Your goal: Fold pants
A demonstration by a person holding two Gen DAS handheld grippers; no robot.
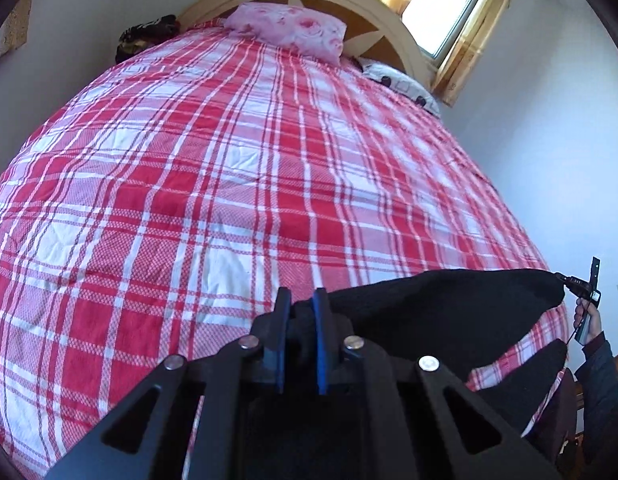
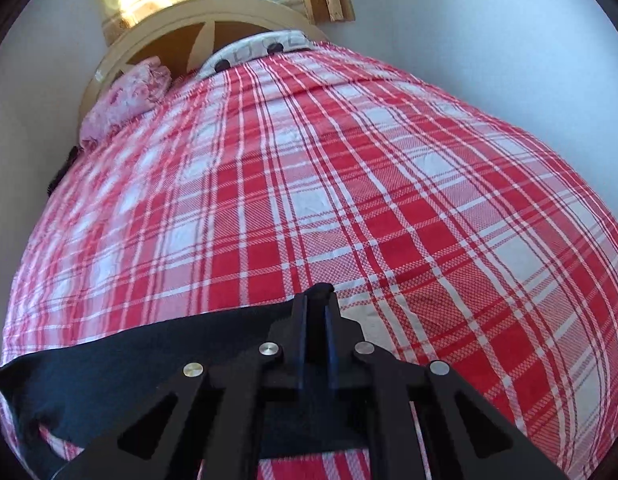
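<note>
Pants (image 1: 449,304): black cloth stretched taut between the two grippers at the near edge of the bed, one long edge up in the air, the rest sagging down toward the plaid cover and over the bed's edge.
Left hand-held gripper (image 1: 303,308): clenched on a bunched corner of the pants, dark cloth pinched between its blue pads.
Right hand-held gripper (image 2: 316,304): clamped on the opposite corner; a small peak of black cloth pokes out above its tips.
Slip risk: each grip looks to be only a small pinch near the edge. My guess is that a sharp tug apart, or a fast swing, would pull one corner free and drop half the garment.
Uneven fold risk: if one side travels ahead of the other as the cloth is carried forward, I would expect the edges to land crooked and the lower part to bunch under itself.
Snag risk: the hanging part lies against the bedspread (image 1: 213,184) at the near edge; dragging low could rumple the cover or trap the cloth's tail.
Hand pose: both grippers are tilted downward, aimed toward the headboard (image 1: 393,16), and held level with each other above the near end of the bed.
Person: a hand (image 1: 587,316) and dark sleeve show at the far right of the left view, gripping the right tool's handle.
Surroundings: pink floral pillow (image 1: 293,30) well away at the head of the bed, clear of the work.
</note>
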